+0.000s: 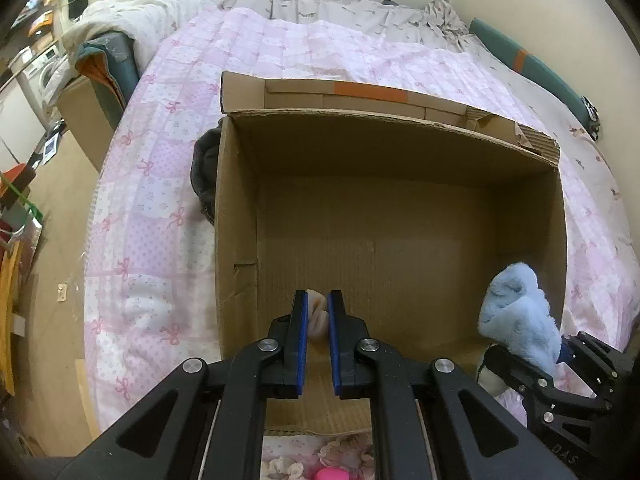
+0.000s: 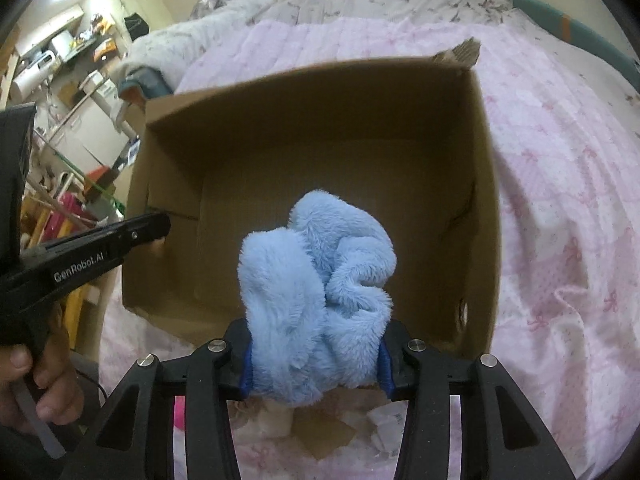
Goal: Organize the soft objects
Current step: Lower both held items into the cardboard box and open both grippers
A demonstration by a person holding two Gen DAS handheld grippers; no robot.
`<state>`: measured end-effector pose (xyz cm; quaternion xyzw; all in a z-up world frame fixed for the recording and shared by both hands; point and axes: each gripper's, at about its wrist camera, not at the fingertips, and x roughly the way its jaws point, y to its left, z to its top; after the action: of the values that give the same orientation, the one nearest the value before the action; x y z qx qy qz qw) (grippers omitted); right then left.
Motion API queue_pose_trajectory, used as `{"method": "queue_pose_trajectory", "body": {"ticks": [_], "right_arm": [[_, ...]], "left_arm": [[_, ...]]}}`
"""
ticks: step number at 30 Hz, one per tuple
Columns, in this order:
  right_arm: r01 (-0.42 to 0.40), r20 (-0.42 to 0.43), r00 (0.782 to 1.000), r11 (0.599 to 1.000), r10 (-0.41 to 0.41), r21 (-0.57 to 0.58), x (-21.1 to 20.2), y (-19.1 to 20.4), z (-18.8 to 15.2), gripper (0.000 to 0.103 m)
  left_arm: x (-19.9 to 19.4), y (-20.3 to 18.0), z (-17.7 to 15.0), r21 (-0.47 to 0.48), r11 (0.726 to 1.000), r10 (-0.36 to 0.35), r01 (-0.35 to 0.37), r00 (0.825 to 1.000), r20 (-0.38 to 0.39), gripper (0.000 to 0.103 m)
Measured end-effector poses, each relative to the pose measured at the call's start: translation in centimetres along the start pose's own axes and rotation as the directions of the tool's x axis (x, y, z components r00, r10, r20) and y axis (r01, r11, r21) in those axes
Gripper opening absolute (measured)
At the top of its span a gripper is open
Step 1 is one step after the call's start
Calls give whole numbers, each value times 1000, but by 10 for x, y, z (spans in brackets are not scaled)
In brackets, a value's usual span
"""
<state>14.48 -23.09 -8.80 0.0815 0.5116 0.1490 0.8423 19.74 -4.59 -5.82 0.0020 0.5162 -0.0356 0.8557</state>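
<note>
Left wrist view: the left gripper (image 1: 318,312) reaches over the near wall of an open cardboard box (image 1: 236,216) that sits on a bed covered by a pink patchwork quilt (image 1: 160,184) printed with bows. Its two blue-padded fingers (image 1: 301,332) are closed on a small cream-coloured soft object (image 1: 318,314), pinched narrowly between them and held just above the box floor near the box's near-left corner. A dark garment (image 1: 202,172) lies on the quilt, pressed against the outside of the box's left wall. At lower right the right gripper (image 1: 560,354) appears at the box's near-right corner, carrying a light blue plush fabric (image 1: 520,312).

Right wrist view: the right gripper (image 2: 316,364) clamps the light blue plush fabric (image 2: 316,292), which bulges up in fluffy folds between and above the fingers and hides their tips. The bundle is held over the near edge of the cardboard box (image 2: 486,200), above the box interior. The left gripper (image 2: 158,226) enters from the left over the box's left wall, its jaw state not legible here; the person's hand (image 2: 36,372) grips its handle. A cluttered room (image 2: 72,92) lies beyond the bed at left.
</note>
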Motion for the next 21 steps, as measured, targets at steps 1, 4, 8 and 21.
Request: {"method": "queue_pose_trajectory", "body": {"ticks": [1, 4, 8, 21], "right_arm": [[2, 1, 1000, 1000, -2, -5, -1, 0, 0, 49], [-2, -3, 1000, 1000, 2, 2, -1, -2, 0, 49], [0, -7, 1000, 1000, 0, 2, -1, -3, 0, 50], [-10, -10, 1000, 1000, 10, 11, -3, -4, 1, 55]], "left_arm": [[0, 0, 0, 0, 1000, -1, 1, 1000, 0, 9], [0, 0, 0, 1, 1000, 1, -1, 1000, -2, 9], [1, -1, -1, 2, 1000, 7, -7, 1000, -2, 9], [5, -4, -6, 8, 1000, 16, -16, 1000, -12, 9]]}}
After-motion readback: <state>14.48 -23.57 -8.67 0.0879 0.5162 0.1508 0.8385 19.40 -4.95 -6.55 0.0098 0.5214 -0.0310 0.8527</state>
